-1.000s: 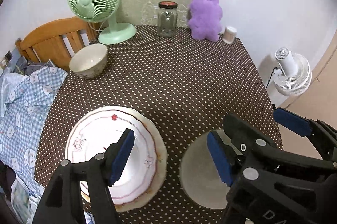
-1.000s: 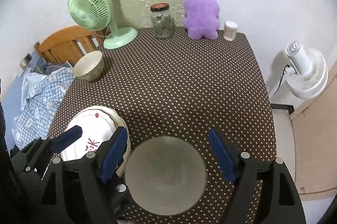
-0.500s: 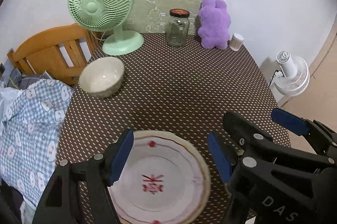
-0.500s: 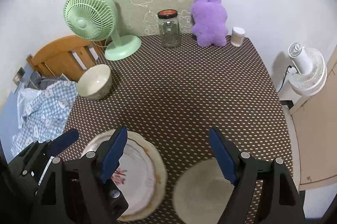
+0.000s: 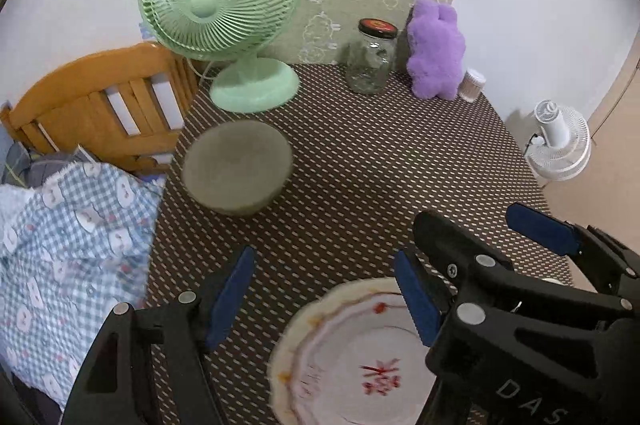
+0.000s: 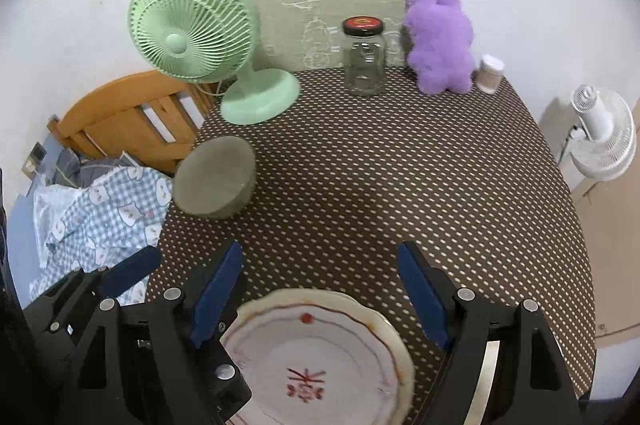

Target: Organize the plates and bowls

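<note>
A white plate (image 6: 320,357) with a red motif and a scalloped cream rim lies at the near edge of the brown dotted table (image 6: 400,185). My right gripper (image 6: 320,285) hangs open above its far rim, nothing between the blue pads. In the left wrist view the plate (image 5: 352,357) is at lower right, partly under my right-hand finger. My left gripper (image 5: 324,289) is open and empty over bare cloth to the plate's left. A beige-grey bowl (image 5: 236,167) stands upright near the table's left edge, beyond both grippers; it is also in the right wrist view (image 6: 214,179).
Along the back stand a green desk fan (image 5: 218,5), a glass jar (image 5: 370,59), a purple plush toy (image 5: 436,51) and a small white container (image 5: 472,85). A wooden headboard (image 5: 104,109) and blue checked cloth (image 5: 68,245) lie left; a white floor fan (image 5: 558,145) stands right.
Both grippers have swept left across the table. The patterned plate slid rightward in both views, the grey plate left view, and the bowl and green fan now look nearer.
</note>
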Action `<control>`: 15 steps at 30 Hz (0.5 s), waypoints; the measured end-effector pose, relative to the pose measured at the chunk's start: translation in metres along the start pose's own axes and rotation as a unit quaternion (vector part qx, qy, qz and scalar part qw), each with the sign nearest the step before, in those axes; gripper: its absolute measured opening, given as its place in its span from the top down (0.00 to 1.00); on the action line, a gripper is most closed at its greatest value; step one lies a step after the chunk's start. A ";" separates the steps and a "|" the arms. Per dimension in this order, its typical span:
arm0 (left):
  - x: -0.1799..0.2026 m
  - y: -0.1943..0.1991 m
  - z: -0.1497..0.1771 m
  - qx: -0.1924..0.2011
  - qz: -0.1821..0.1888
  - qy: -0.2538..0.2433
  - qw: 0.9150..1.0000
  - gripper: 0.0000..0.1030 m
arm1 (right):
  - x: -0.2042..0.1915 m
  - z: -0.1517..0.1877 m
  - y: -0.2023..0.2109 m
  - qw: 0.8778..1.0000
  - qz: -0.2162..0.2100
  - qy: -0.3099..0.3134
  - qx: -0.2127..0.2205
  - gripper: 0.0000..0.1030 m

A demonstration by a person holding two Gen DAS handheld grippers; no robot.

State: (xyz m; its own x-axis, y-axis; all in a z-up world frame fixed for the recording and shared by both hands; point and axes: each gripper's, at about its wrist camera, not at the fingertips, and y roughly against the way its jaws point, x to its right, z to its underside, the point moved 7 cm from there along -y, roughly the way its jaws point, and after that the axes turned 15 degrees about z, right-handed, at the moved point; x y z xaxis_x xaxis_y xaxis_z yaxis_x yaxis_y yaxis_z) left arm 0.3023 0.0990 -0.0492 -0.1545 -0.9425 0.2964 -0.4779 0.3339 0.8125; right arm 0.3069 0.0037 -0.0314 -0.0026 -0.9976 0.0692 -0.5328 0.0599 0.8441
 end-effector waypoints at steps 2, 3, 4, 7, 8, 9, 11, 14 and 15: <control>-0.011 0.002 -0.006 0.002 -0.009 -0.005 1.000 0.28 | -0.009 -0.005 -0.003 1.000 0.001 0.000 0.002 0.19; -0.016 0.002 -0.008 0.003 -0.012 -0.007 1.000 0.28 | -0.015 -0.008 -0.004 1.000 0.001 -0.003 0.004 0.18; -0.020 0.002 -0.010 0.005 -0.015 -0.008 1.000 0.28 | -0.020 -0.011 -0.006 1.000 0.002 -0.005 0.006 0.16; -0.037 0.002 -0.019 0.008 -0.021 -0.014 1.000 0.28 | -0.035 -0.020 -0.012 1.000 -0.003 -0.010 0.009 0.15; -0.042 0.001 -0.022 0.007 -0.023 -0.016 1.000 0.28 | -0.041 -0.023 -0.014 1.000 -0.003 -0.008 0.010 0.15; -0.048 0.000 -0.024 0.007 -0.024 -0.016 1.000 0.28 | -0.045 -0.025 -0.017 1.000 -0.003 -0.006 0.011 0.15; -0.058 -0.004 -0.028 0.006 -0.024 -0.014 1.000 0.28 | -0.054 -0.030 -0.023 1.000 -0.002 -0.006 0.010 0.15; -0.075 -0.010 -0.036 0.010 -0.032 -0.013 0.999 0.28 | -0.065 -0.037 -0.034 1.000 0.000 -0.012 0.011 0.15; -0.079 -0.012 -0.038 0.011 -0.031 -0.013 0.999 0.28 | -0.068 -0.040 -0.038 1.000 -0.001 -0.014 0.013 0.15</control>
State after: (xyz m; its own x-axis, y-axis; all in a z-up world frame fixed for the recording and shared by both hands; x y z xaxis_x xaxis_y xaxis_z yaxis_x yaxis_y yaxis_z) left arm 0.3528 0.1699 -0.0637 -0.1463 -0.9616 0.2321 -0.5064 0.2743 0.8175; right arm 0.3611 0.0710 -0.0474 -0.0241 -0.9984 0.0520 -0.5554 0.0566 0.8297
